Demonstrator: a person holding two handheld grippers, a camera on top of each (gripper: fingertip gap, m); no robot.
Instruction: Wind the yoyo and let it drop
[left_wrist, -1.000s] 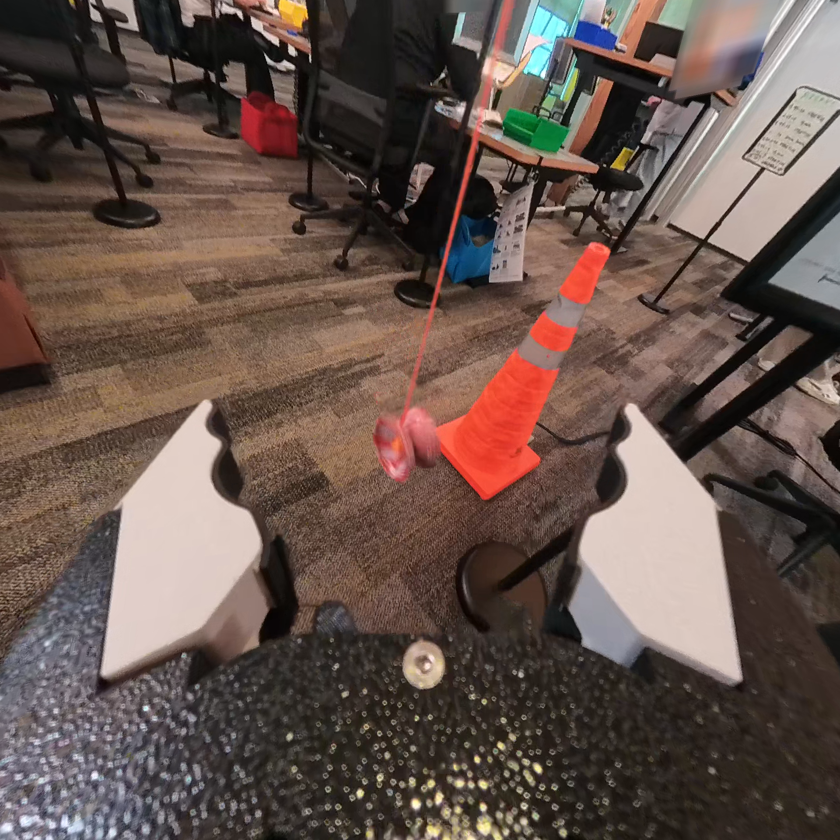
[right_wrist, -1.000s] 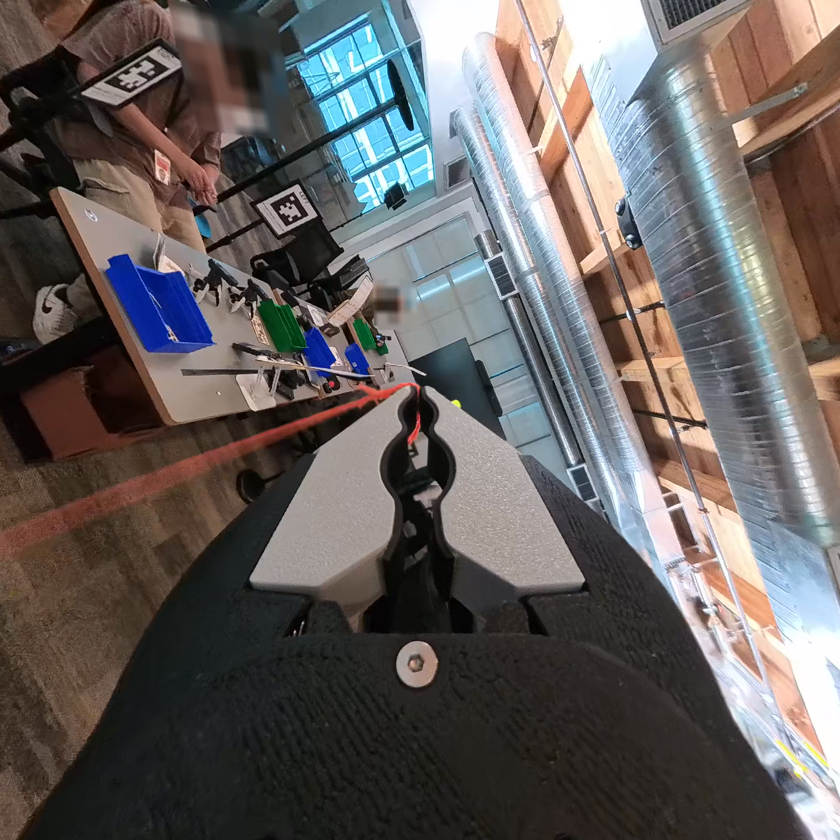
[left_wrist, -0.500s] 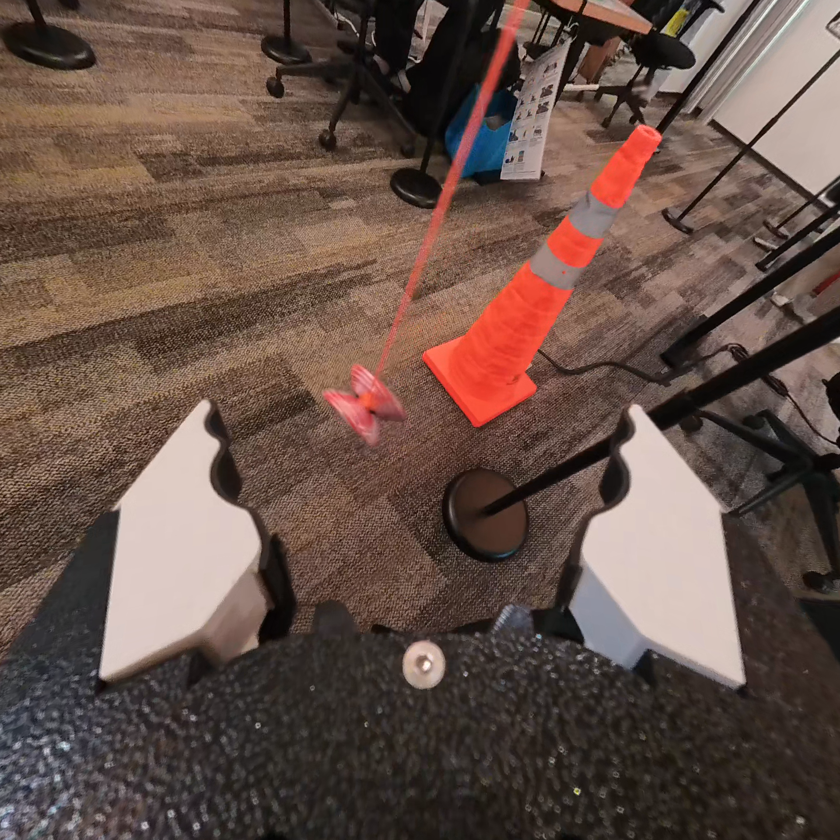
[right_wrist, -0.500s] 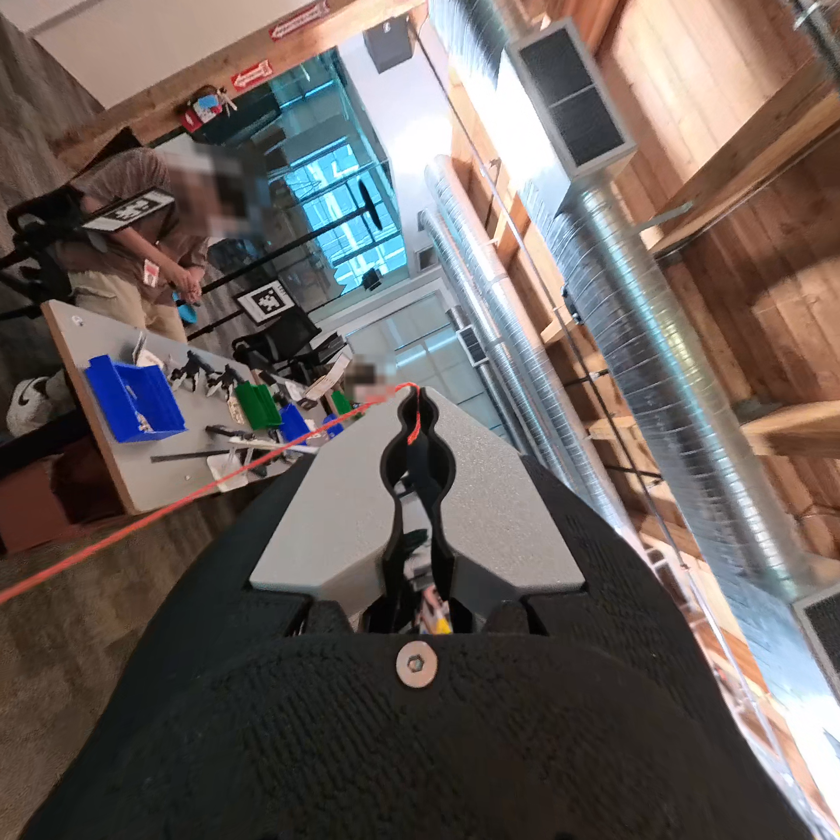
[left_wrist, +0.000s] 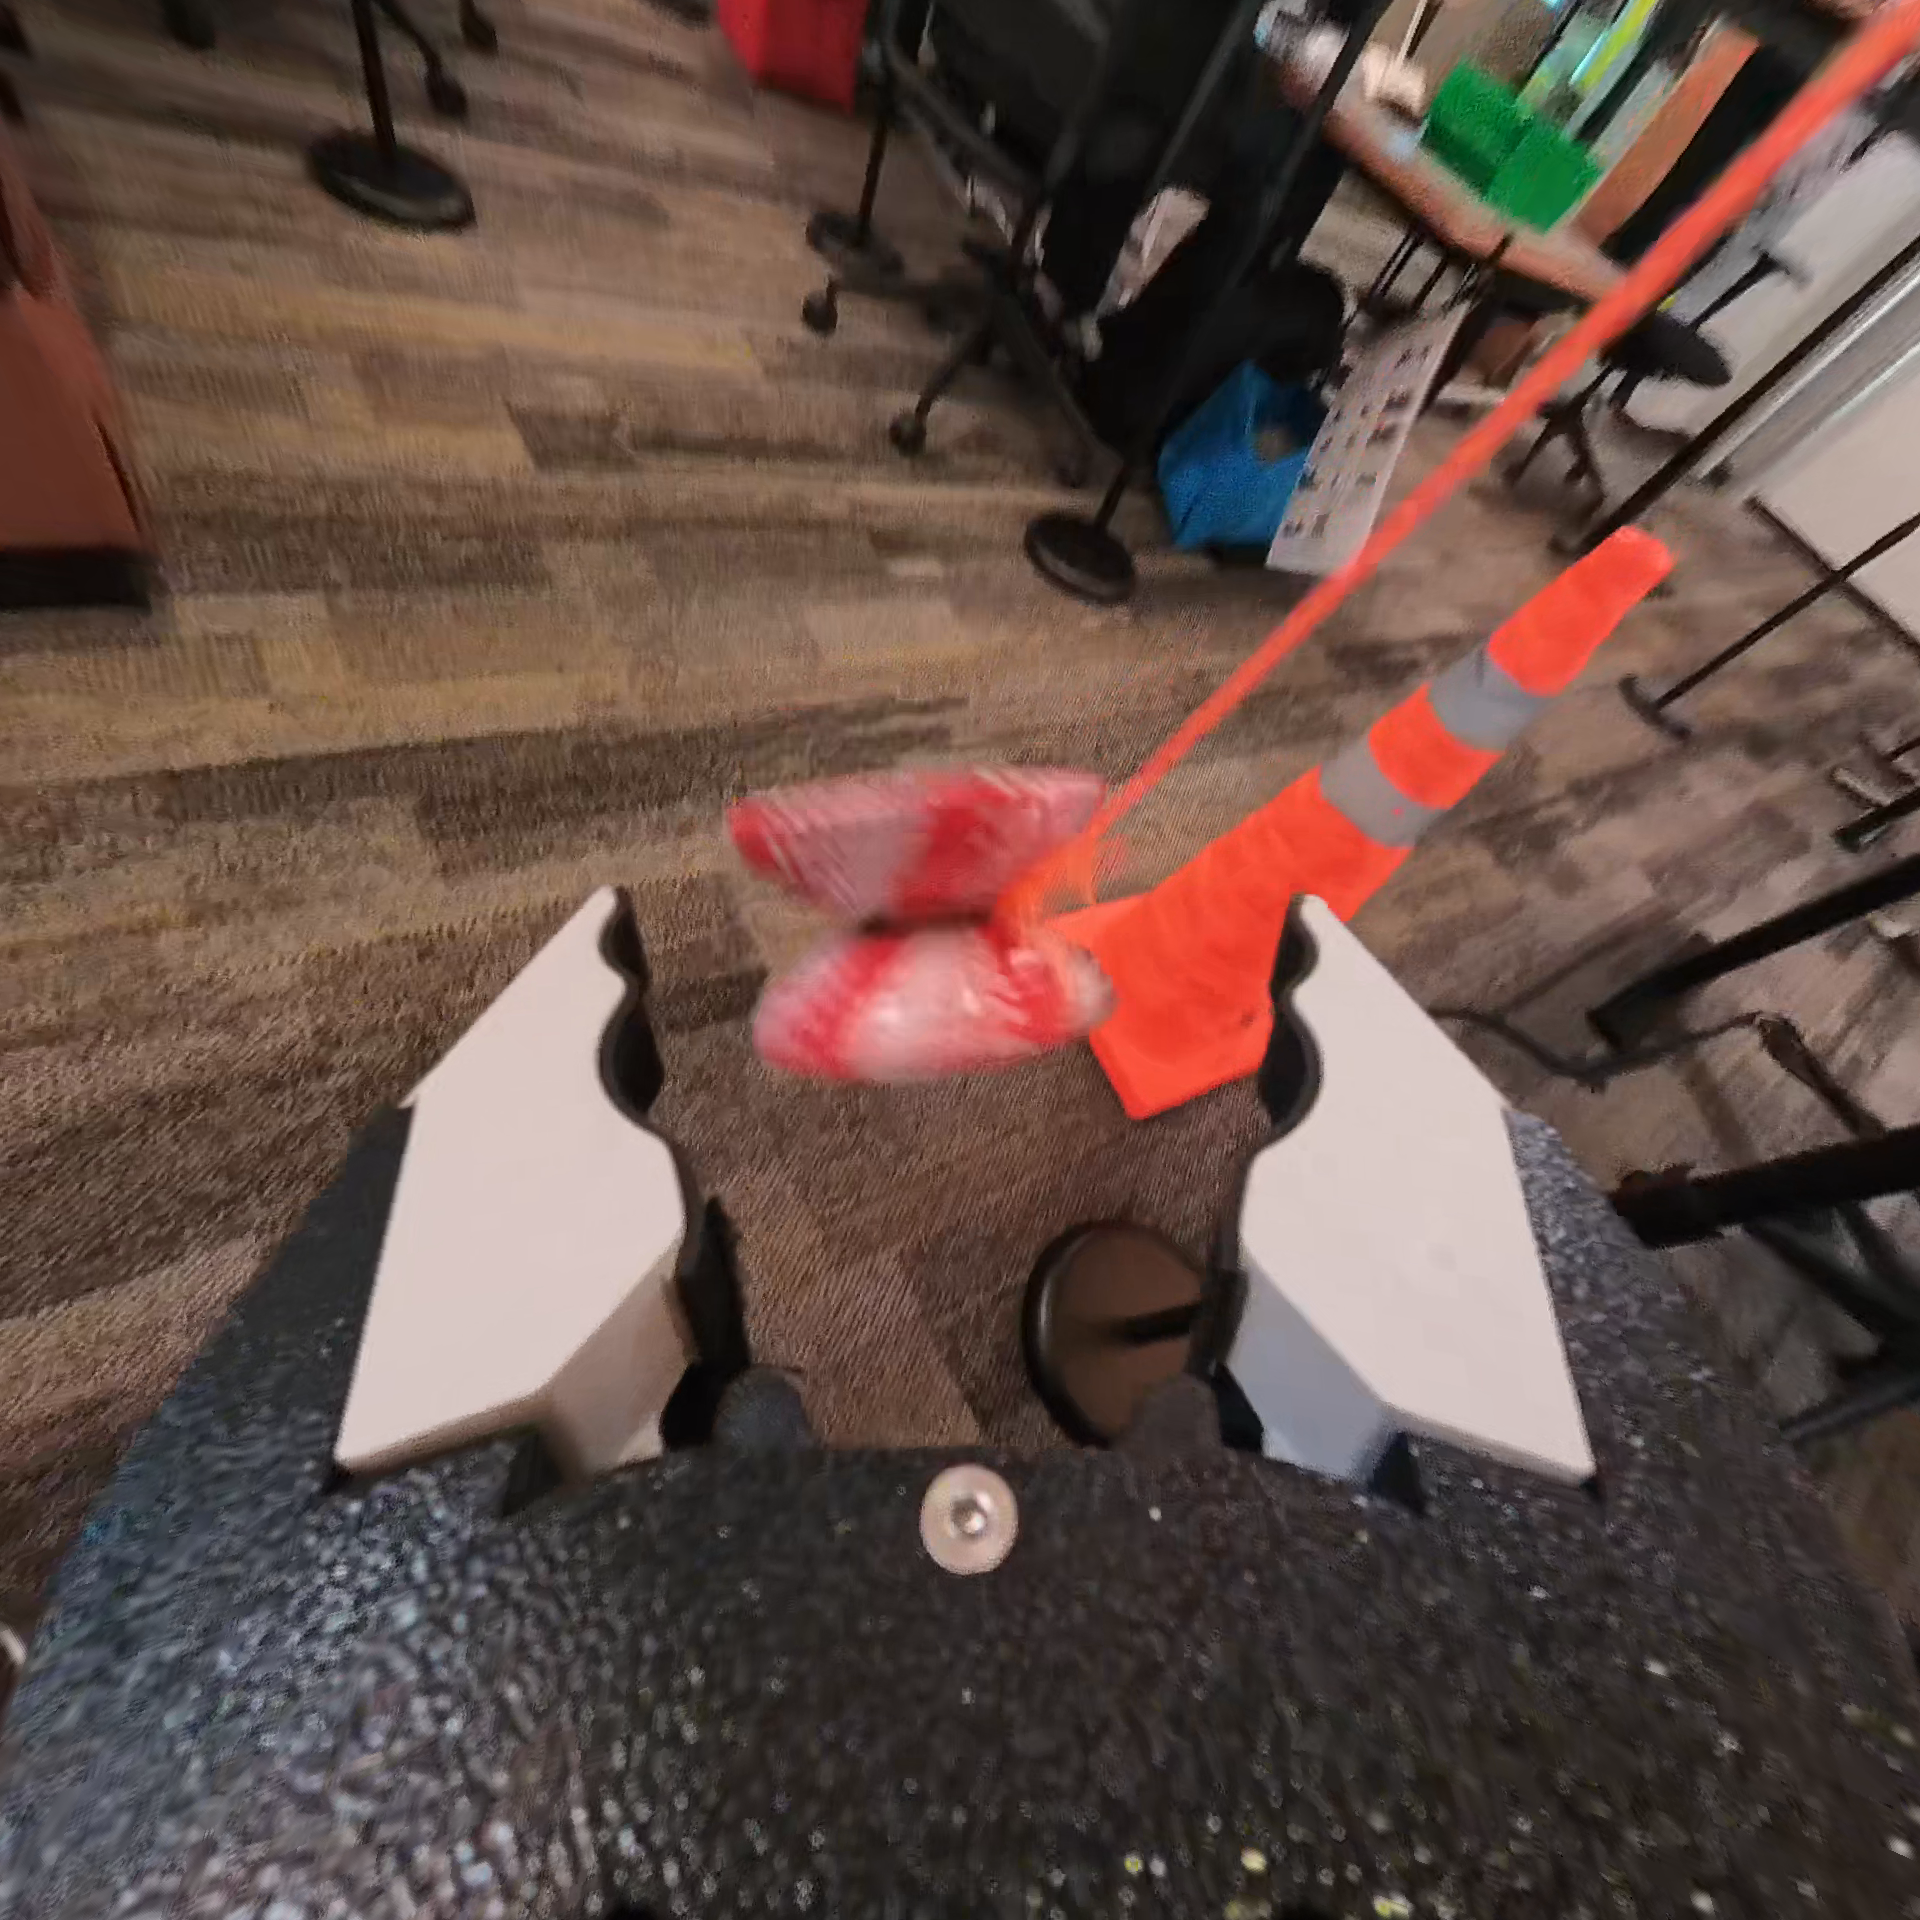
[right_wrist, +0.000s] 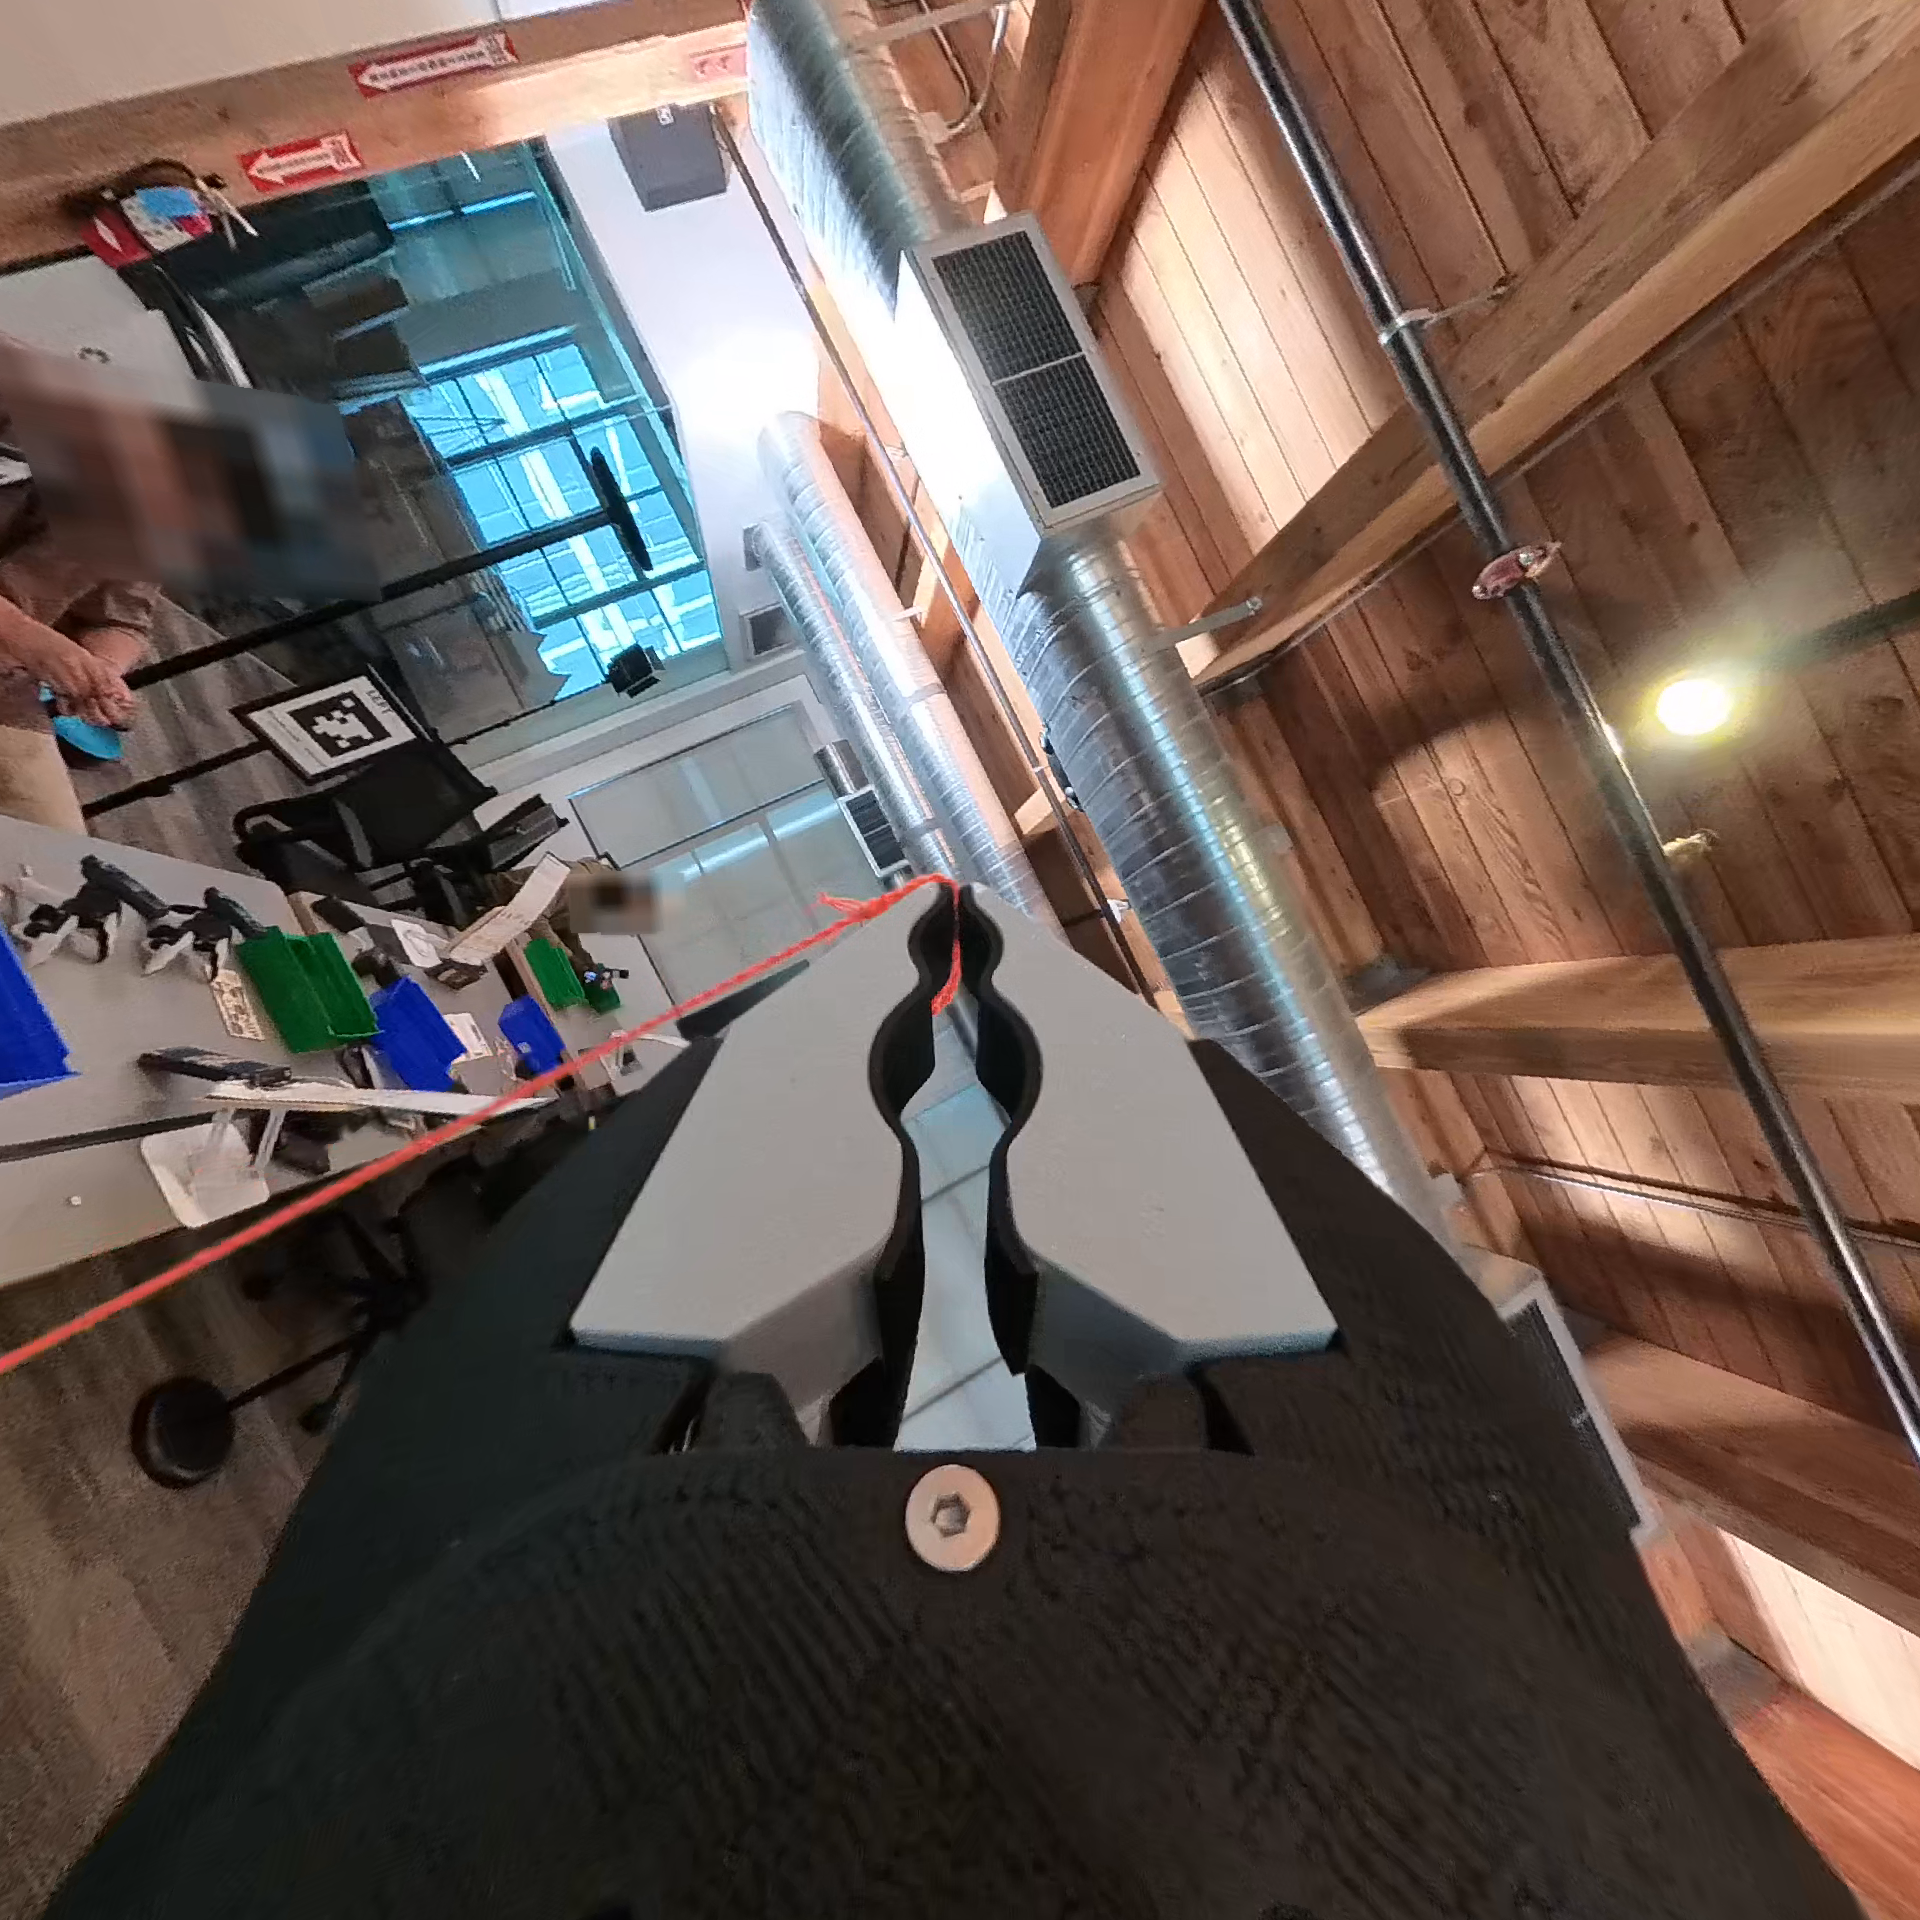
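Observation:
In the left wrist view a red-and-white yoyo (left_wrist: 920, 925) hangs blurred in the air just ahead of my left gripper (left_wrist: 956, 914), near the level of the fingertips. The left gripper is open and empty. An orange string (left_wrist: 1455, 457) runs from the yoyo up to the top right corner. In the right wrist view my right gripper (right_wrist: 958, 902) points up toward the ceiling and is shut on the end of the orange string (right_wrist: 499, 1103), which runs down to the left edge. The yoyo is out of sight there.
An orange traffic cone (left_wrist: 1340, 862) stands on the carpet ahead right. Black stand bases (left_wrist: 1117, 1314) and poles, office chairs (left_wrist: 997, 208) and a blue bag (left_wrist: 1231, 468) lie around. A grey table (right_wrist: 114, 1049) with blue and green bins and a person show in the right wrist view. My right fingertips sit around 95 cm from my left ones.
The yoyo has come up the string and much closer to the left gripper's open fingers. The right gripper has tilted further up toward the ceiling, still shut on the string.

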